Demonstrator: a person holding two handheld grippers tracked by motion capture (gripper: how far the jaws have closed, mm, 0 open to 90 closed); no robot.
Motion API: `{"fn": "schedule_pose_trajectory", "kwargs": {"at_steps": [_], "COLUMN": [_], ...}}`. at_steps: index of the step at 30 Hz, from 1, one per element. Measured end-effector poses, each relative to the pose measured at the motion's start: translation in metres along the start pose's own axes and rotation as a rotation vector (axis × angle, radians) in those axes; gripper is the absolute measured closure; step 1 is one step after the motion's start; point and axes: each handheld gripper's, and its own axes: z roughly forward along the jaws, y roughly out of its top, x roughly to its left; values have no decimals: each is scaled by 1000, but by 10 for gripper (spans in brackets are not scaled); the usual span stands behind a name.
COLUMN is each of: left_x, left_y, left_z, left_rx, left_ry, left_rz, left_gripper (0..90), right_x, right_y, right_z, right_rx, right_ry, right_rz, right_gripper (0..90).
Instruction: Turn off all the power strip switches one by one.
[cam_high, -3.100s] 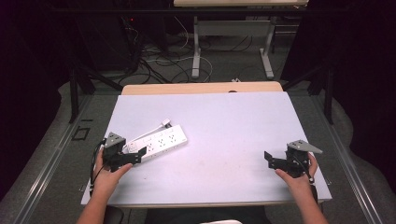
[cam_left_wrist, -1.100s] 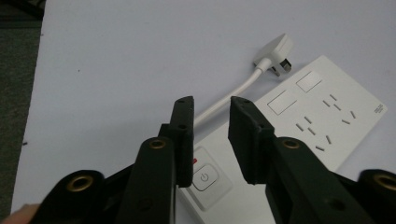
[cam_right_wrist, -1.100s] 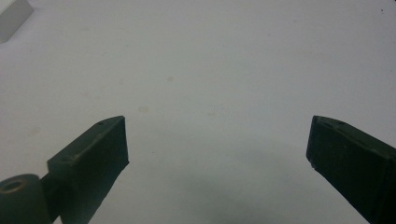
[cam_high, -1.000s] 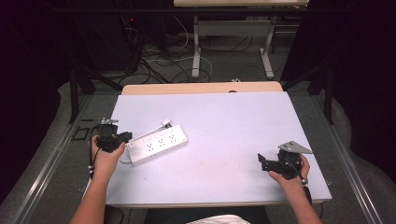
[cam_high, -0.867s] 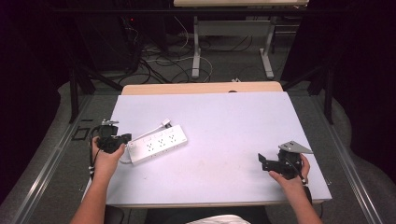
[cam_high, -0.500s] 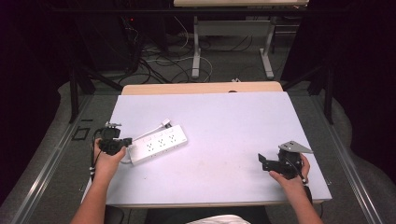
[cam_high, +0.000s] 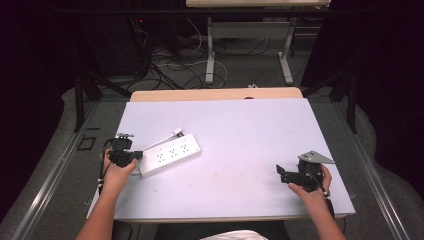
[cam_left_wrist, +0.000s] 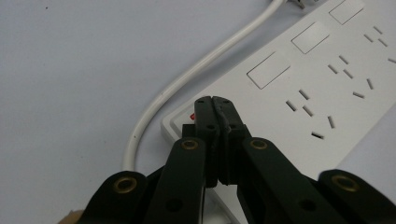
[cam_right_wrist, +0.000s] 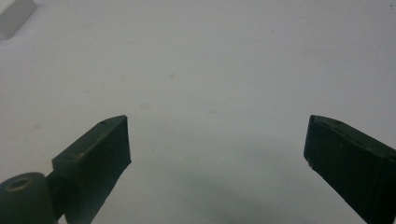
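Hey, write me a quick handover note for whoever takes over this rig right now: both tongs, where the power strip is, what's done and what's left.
Left tongs: shut, nothing between the jaws, tips at the cord end of the power strip, right by its red switch. Whether they press it cannot be told.
Right tongs: open, empty, idle over bare table near the right front edge.
Power strip: flat on the left of the table, sockets up, nothing plugged in, white cord curving along its far side.
Done: left tongs closed and brought to the switch end.
Left: probably press the switch; its state is unclear.
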Motion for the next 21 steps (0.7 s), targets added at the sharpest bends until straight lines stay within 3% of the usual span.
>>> {"fn": "schedule_pose_trajectory", "kwargs": {"at_steps": [4,6,13,18,21], "left_x": [-2,-1,-6,-12,-11], "left_y": [1,1,2,3,4], "left_z": [0,0,2,4,3], "left_rx": [16,34,33,51,57], "left_ry": [8,9,39,78,72], "left_rz": [-5,13,24,70,64], "left_gripper": [900,900,900,900,900], "right_x": [0,0,1,1,1], "right_y": [0,0,0,-1,-1], "right_z": [0,0,1,1,2], "right_rx": [1,-1,0,1,2], "right_ry": [1,3,6,9,9], "right_rz": [3,2,11,1,2], "right_gripper": [67,67,67,67,67]}}
